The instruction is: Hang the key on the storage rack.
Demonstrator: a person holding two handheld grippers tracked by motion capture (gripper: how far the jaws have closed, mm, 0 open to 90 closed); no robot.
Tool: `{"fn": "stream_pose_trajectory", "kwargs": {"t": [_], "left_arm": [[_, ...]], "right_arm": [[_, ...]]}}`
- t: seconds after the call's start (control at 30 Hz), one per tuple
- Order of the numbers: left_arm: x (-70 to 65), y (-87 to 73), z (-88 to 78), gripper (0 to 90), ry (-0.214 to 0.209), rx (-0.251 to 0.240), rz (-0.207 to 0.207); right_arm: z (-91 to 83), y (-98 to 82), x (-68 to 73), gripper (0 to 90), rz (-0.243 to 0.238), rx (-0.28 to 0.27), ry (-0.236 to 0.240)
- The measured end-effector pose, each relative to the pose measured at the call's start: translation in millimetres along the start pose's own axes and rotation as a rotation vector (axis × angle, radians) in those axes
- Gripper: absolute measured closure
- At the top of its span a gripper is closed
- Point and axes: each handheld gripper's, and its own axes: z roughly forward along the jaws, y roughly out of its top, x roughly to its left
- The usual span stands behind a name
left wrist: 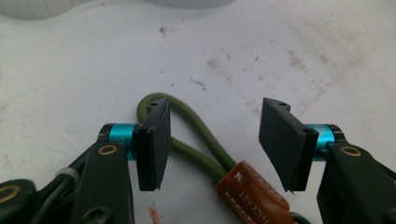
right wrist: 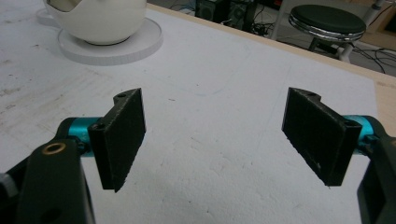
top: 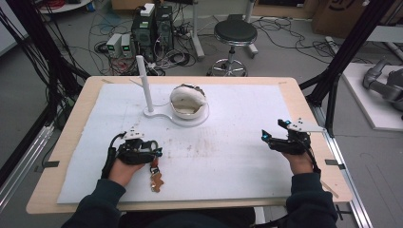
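Observation:
A keychain lies on the white mat near the front left: an olive cord loop (left wrist: 196, 133) joined to a brown leather tag (left wrist: 254, 191), also seen as the keychain (top: 155, 176) in the high view. My left gripper (left wrist: 215, 140) hovers low over it, open, with the cord loop running under its left jaw and the tag between the jaws. My left gripper (top: 154, 151) rests at the front left of the mat. My right gripper (right wrist: 212, 135) is open over bare mat, and my right gripper (top: 272, 137) is at the front right. Nothing is held.
A white round base (top: 183, 116) carries a white bowl-like shell (top: 187, 100) and an upright white post (top: 144, 83) at the mat's back centre. The shell (right wrist: 98, 18) also shows far left in the right gripper view. A stool (top: 234, 35) and computers stand beyond the table.

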Motion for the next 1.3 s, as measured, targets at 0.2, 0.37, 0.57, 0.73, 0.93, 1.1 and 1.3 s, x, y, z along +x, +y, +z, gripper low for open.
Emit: {"fn": "stream_pose_trajectory", "kwargs": {"t": [0.2, 0.37, 0.57, 0.73, 0.93, 1.1, 1.3], "left_arm": [[-3.2, -2.5, 3.8, 45.3, 0.058, 0.067, 0.022], [-8.5, 1.3, 3.0, 47.8, 0.116, 0.123, 0.074], [-16.6, -2.9, -3.0, 39.6, 0.162, 0.164, 0.050], [-11.5, -1.3, -6.2, 50.1, 0.124, 0.153, 0.066], [4.8, 4.9, -2.3, 77.0, 0.054, 0.086, 0.105], [15.6, 7.2, 6.7, 74.6, 0.073, -0.003, 0.111], [3.6, 1.1, 5.3, 44.5, 0.153, 0.094, 0.081]], "right_arm": [[-0.4, -0.6, -0.6, 21.9, 0.005, 0.001, 0.001], [-0.2, -0.7, 0.2, 22.0, 0.005, 0.006, 0.003], [-0.5, -1.6, -0.3, 22.8, 0.005, 0.010, 0.001], [0.2, -1.8, 0.1, 23.4, 0.001, 0.011, 0.003], [1.2, -1.4, 1.0, 23.5, -0.004, 0.014, 0.006], [2.1, -1.5, 1.0, 23.5, 0.000, 0.016, 0.007], [1.4, -1.7, 0.5, 23.5, 0.001, 0.014, 0.005]]}}
